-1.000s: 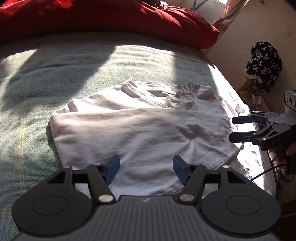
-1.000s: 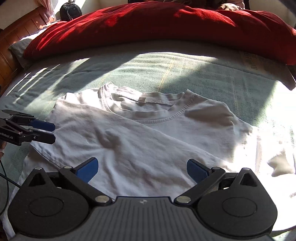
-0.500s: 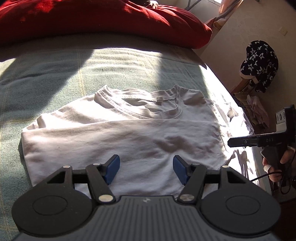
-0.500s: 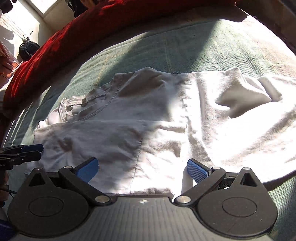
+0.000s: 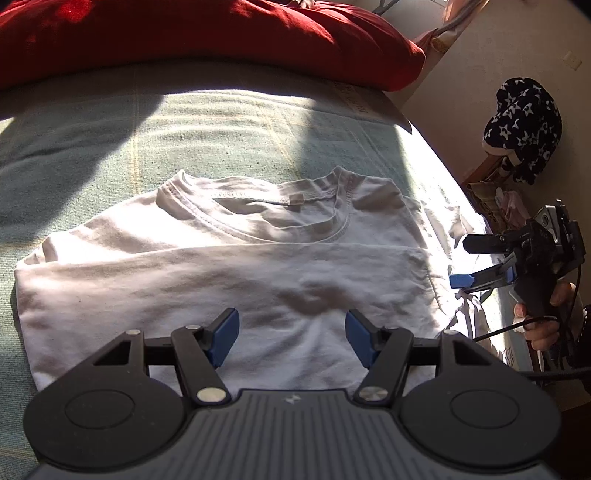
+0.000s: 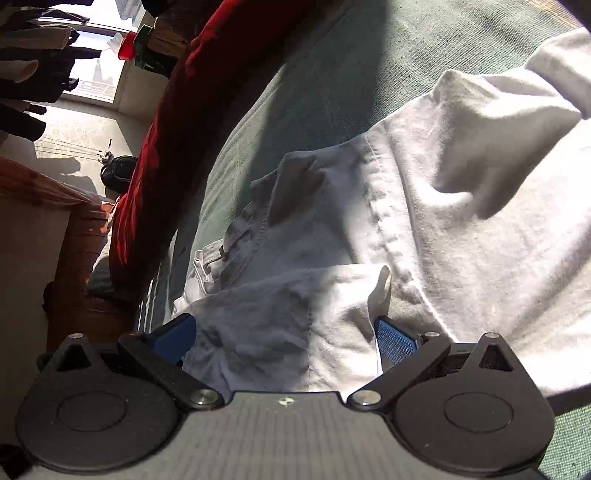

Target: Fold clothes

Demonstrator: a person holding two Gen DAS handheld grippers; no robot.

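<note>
A white T-shirt (image 5: pixel 240 266) lies on the green blanket (image 5: pixel 184 129), collar toward the far side and its lower part folded up across the chest. My left gripper (image 5: pixel 291 336) hovers open over the near folded edge, nothing between its blue pads. My right gripper (image 5: pixel 461 263) is rolled onto its side at the shirt's right edge, held by a hand (image 5: pixel 543 328). In the right wrist view the right gripper (image 6: pixel 284 339) stands open with the T-shirt's (image 6: pixel 461 229) folded edge and sleeve seam lying loose between the pads.
A red duvet (image 5: pixel 184 33) is bunched along the far side of the bed. Off the right edge stands a dark star-patterned garment (image 5: pixel 522 125) beside the wall. The right wrist view shows a wooden bed frame (image 6: pixel 81 258) and hanging clothes (image 6: pixel 33 74) by a window.
My right gripper has rolled onto its side and dropped to the shirt's right edge, so cloth now lies between its pads. My left gripper drifted a little sideways, still open.
</note>
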